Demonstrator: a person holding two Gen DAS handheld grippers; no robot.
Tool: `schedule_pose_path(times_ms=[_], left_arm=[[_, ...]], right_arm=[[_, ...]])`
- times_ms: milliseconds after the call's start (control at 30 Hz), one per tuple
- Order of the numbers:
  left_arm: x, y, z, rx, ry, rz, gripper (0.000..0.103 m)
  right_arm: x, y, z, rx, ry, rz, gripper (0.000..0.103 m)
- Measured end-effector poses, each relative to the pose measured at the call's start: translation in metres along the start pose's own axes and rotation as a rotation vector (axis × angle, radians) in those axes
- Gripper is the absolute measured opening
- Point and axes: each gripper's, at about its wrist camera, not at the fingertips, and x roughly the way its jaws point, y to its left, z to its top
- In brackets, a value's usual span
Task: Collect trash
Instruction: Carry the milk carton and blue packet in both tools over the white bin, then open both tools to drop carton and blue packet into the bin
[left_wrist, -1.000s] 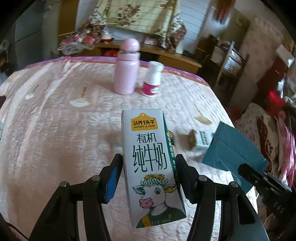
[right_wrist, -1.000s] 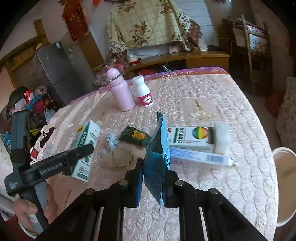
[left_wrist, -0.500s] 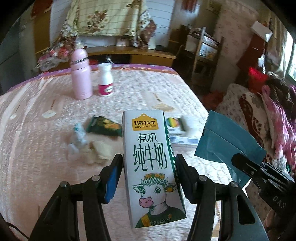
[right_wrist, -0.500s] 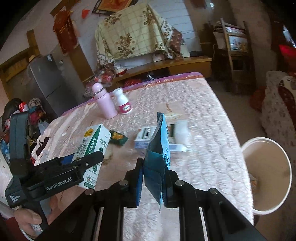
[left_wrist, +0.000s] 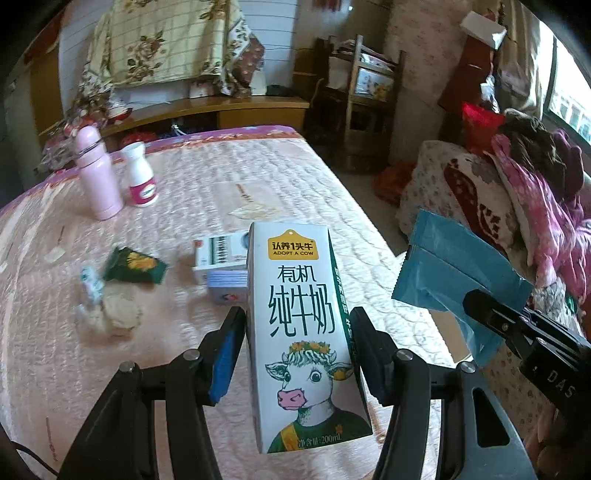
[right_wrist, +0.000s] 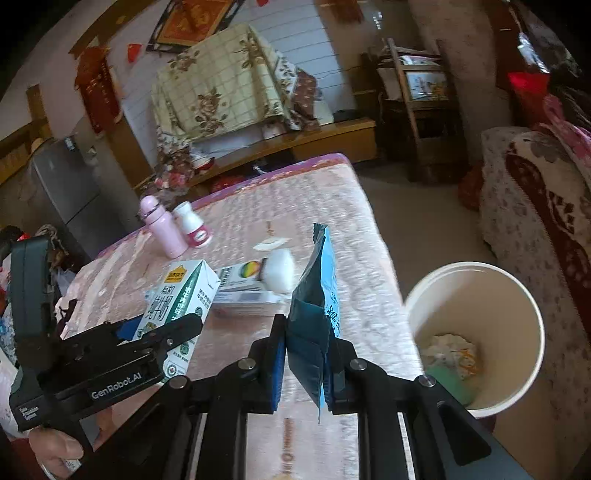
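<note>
left fingers (left_wrist: 295, 354) pinch milk carton (left_wrist: 299, 325) | right fingers (right_wrist: 306, 365) pinch blue wrapper (right_wrist: 314, 314) | bin (right_wrist: 476, 332) only right view

The white printed-paperboard milk carton (left_wrist: 303, 332) looks smooth with a slight sheen, and the teal foil-like plastic wrapper (right_wrist: 317, 317) is slick with crimped, serrated ends. Both hand-held grippers are matt black plastic with blue rubbery pads and small metal screws. The pink quilted cloth cover on the desk (left_wrist: 184, 184) has a soft satin shine. The cream round plastic bin (right_wrist: 476, 332) looks smooth and dull, and the pink bottle (left_wrist: 98, 173) is glossy.
</note>
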Motion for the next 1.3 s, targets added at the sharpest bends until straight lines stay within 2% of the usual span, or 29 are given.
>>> schedule_pose_path(times_ms=[367,767,1033,1300], left_arm=[[0.023,-0.051,0.003,0.048,0.028,-0.047,0.06],[0.049,-0.087,0.02,0.092,0.074,-0.1,0.06],[0.067,-0.108,0.032,0.115,0.107,-0.156,0.06],[0.083,-0.122,0.041,0.131,0.124,-0.18,0.06]], right_arm=[[-0.006,-0.052,-0.002,0.054,0.009,-0.073,0.018],[0.0,-0.1,-0.005,0.102,0.024,-0.15,0.018],[0.01,-0.127,-0.008,0.146,0.034,-0.179,0.018],[0.022,-0.154,-0.012,0.191,0.051,-0.21,0.018]])
